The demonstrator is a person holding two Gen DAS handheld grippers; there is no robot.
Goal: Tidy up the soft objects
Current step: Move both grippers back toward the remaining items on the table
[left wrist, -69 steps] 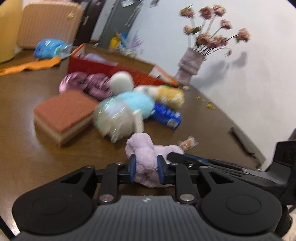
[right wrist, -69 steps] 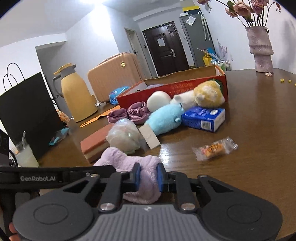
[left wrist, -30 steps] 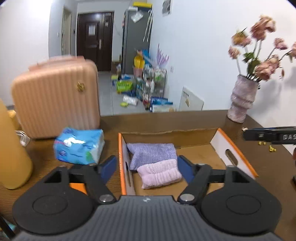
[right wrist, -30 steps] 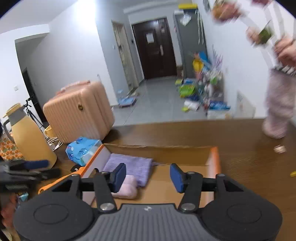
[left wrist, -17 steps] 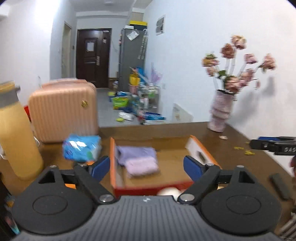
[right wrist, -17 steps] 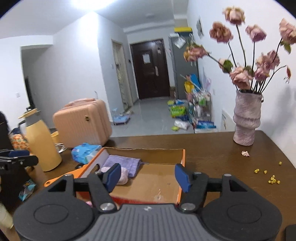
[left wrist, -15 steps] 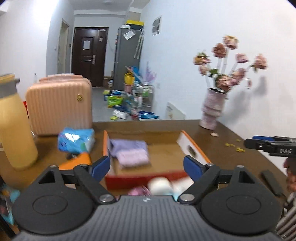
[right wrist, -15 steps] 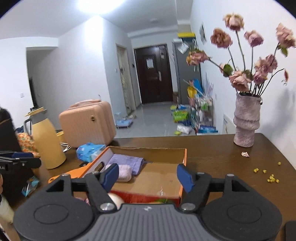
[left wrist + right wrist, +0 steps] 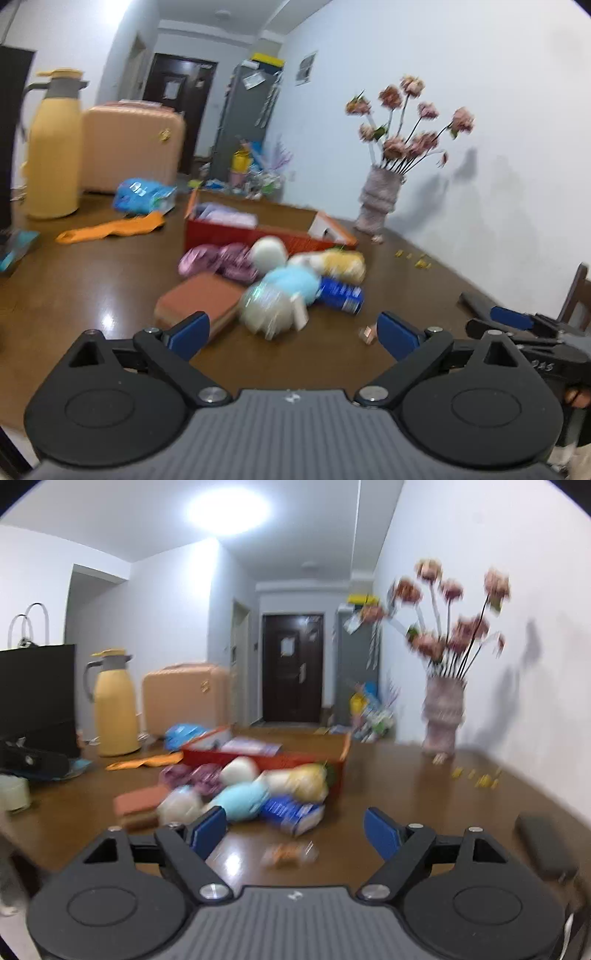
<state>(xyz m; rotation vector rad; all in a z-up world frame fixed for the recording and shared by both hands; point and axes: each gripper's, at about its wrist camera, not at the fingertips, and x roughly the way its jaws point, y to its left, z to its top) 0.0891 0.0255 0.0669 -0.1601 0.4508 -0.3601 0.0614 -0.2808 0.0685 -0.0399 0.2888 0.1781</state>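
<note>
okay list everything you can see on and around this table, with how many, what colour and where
box: one, red, table centre, purple cloth inside
plush toys: several, blue, yellow, white, in front of the box
scrunchies: two, pink-purple, left of the plush
sponge: one, brown, near left
blue carton: one, beside the plush
snack packet: one, orange, near edge
vase: one, pinkish, with flowers, by the wall
flask: one, yellow, far left
suitcase: one, peach, behind the table
left gripper: jaws opening, nothing between them
right gripper: jaws opening, nothing between them

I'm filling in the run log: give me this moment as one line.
left gripper: opening, empty | right gripper: opening, empty | soft toys: piled before red box | table
</note>
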